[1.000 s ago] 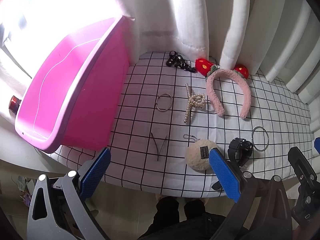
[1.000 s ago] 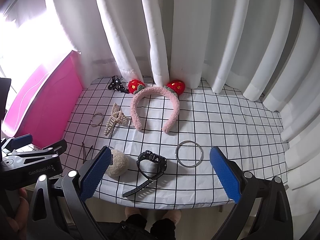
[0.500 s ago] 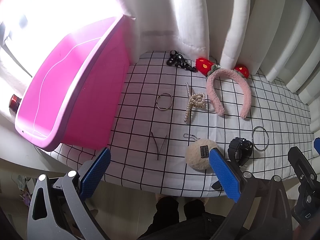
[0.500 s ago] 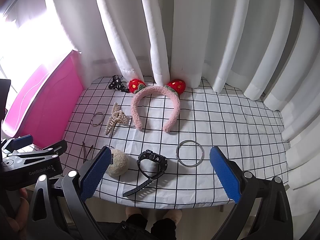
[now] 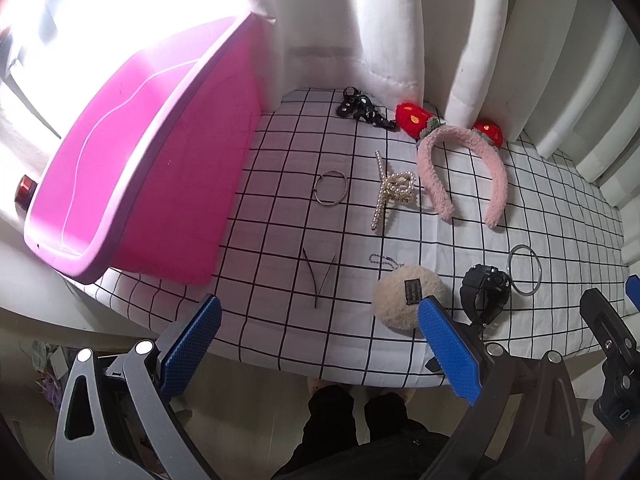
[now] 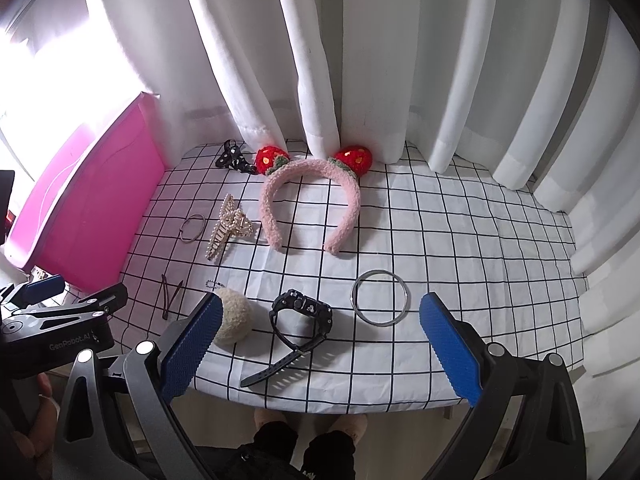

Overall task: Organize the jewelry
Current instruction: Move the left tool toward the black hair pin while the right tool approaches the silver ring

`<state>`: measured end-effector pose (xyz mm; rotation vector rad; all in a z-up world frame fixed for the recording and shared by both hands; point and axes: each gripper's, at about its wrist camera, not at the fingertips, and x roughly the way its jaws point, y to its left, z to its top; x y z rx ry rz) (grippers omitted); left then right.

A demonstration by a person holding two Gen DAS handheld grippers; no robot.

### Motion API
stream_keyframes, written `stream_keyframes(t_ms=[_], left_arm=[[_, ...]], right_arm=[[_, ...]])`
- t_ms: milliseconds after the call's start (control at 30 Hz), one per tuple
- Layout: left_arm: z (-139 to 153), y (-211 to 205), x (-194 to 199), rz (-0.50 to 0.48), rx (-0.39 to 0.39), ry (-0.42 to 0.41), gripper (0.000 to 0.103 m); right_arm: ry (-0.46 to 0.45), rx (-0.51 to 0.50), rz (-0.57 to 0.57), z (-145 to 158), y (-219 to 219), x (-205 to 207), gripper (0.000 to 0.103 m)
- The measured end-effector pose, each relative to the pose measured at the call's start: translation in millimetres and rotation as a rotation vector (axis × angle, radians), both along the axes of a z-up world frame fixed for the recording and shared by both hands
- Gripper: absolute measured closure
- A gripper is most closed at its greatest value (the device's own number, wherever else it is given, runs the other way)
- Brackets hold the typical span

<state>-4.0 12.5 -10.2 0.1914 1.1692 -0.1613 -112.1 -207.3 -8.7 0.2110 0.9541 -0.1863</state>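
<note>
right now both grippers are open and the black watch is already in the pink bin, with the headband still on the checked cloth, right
Not quite. The black watch is not in the pink bin; the right wrist view shows it lying on the checked cloth, between the fluffy pom-pom and the silver bangle. Both grippers, left and right, are open, and the headband is on the cloth.

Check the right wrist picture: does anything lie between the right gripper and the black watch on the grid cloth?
Nothing visible does. The right gripper hangs open above the near table edge, and the black watch lies right ahead between its fingers. The cream pompom sits to its left, the silver bangle to its right.
</note>
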Motion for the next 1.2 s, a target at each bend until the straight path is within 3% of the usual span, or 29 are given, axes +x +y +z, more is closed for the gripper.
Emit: stream_keyframes(t_ms=[100, 400, 767, 1200], left_arm=[[-12.0, 10.1, -4.5, 0.001, -0.035, 0.024, 0.006], [-53.5, 35.1, -10.8, 0.060, -0.042, 0.032, 0.006], [-107.8, 29.3, 18.9, 0.065, -0.095, 0.064, 0.006], [-146.4, 27.1, 43.5, 0.089, -0.064, 0.063, 0.006]], right_arm=[[0.016, 0.025, -0.002, -15.4, -5.8, -3.3, 0.009], [0.080, 0.076, -0.023, -65.0, -31.2, -15.4, 0.009], [0.118, 0.053, -0.079, -116.1, -75.2, -14.4, 0.009], [0.148, 0.055, -0.064, -150.4, -84.6, 9.5, 0.009]])
